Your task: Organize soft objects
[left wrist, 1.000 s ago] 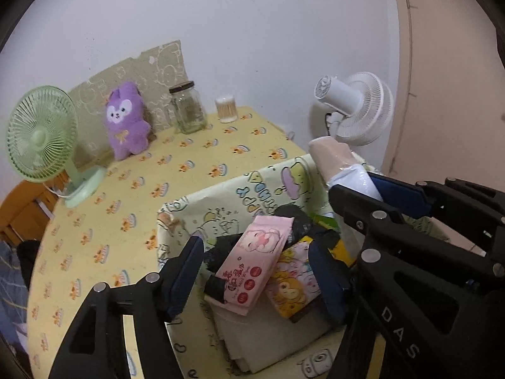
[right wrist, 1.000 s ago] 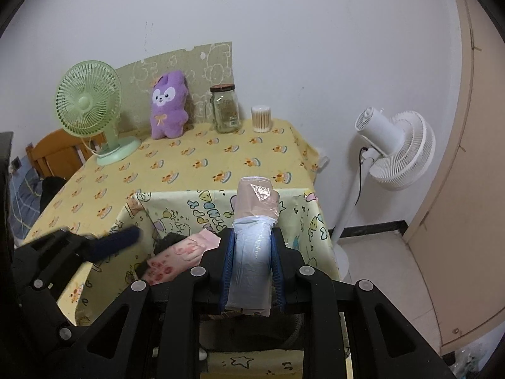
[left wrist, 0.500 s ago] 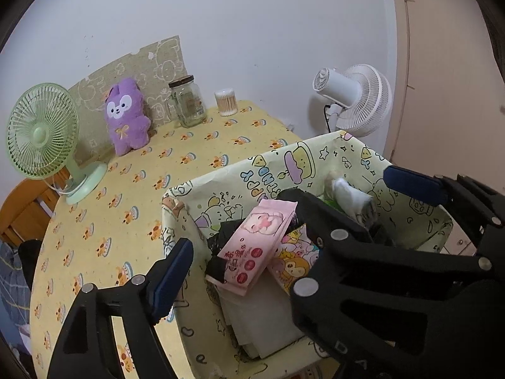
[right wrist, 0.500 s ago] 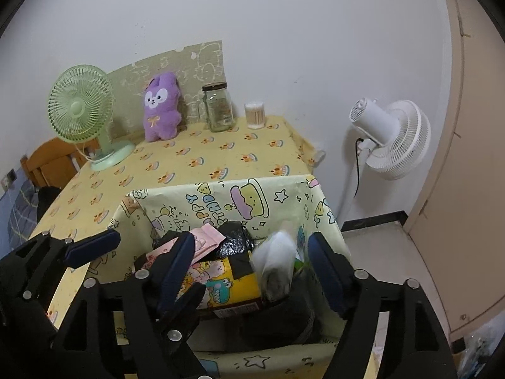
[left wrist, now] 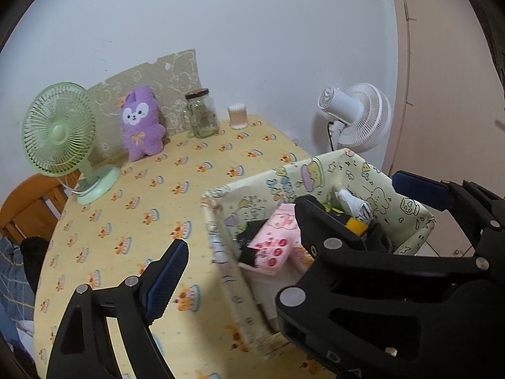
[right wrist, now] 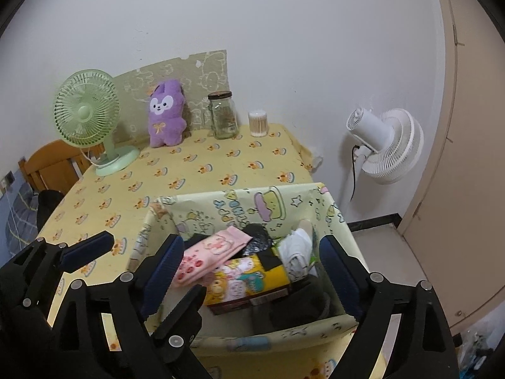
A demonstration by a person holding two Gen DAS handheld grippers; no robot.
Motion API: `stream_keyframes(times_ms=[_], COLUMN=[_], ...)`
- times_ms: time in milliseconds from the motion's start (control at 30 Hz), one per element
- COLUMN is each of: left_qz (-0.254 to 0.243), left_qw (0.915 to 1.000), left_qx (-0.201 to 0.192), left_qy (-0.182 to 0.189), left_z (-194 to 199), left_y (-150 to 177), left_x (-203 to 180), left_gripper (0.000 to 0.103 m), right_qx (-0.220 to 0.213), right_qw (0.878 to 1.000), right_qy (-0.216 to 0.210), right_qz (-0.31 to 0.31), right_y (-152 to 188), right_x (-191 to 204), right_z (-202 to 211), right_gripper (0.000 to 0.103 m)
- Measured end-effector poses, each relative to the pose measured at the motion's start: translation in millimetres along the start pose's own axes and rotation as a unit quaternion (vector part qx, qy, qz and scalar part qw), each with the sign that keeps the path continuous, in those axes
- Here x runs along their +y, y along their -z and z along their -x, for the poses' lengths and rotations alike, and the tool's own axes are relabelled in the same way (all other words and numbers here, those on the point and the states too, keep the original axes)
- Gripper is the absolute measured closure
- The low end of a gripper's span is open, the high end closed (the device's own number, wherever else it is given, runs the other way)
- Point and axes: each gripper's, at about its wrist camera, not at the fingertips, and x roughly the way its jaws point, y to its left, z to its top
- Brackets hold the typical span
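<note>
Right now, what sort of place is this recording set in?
Most likely a room in a home. A table under a yellow patterned cloth holds a green desk fan, a purple plush toy and a fabric storage bin; a white standing fan stands beside it.

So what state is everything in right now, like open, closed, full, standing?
Left gripper: open, holding nothing.
Right gripper: open, over the bin.
Fabric storage bin: open-topped, holding packs.
Pink tissue pack: lying tilted on top.
White roll: lying in the bin.
Glass jar: upright, lid on.
Purple plush: upright against the wall.
Green fan: upright; running or not, cannot tell.
</note>
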Motion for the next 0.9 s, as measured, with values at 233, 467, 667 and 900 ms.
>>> stream_keyframes(times_ms=[233,467,667,900], left_qz=[0.017,0.034,0.050,0.069], left_qw=[0.9996,0.9979,0.9951,0.9912], left_qx=[-0.020,-0.046,-0.073,-0.089], left_qy=[-0.009,-0.029,-0.045,-0.070], left_z=[23,52,80,112], left_y=[1,7,14,22], left_x=[26,55,80,106], left_gripper=[0.007,0.002,0.000,0.000], right_qx=[-0.012,-0.027,-0.043,-0.065], right_qw=[1.000,0.999,0.999,0.997], right_qy=[-0.004,-0.015,-0.022,-0.030], right_qz=[0.003,0.008,0.014,0.021], right_y=[-6,-9,-13,-18], right_x=[26,54,75,96], right_z=[22,44,66,90], right_gripper=[0.010,0.010,0.010,0.010])
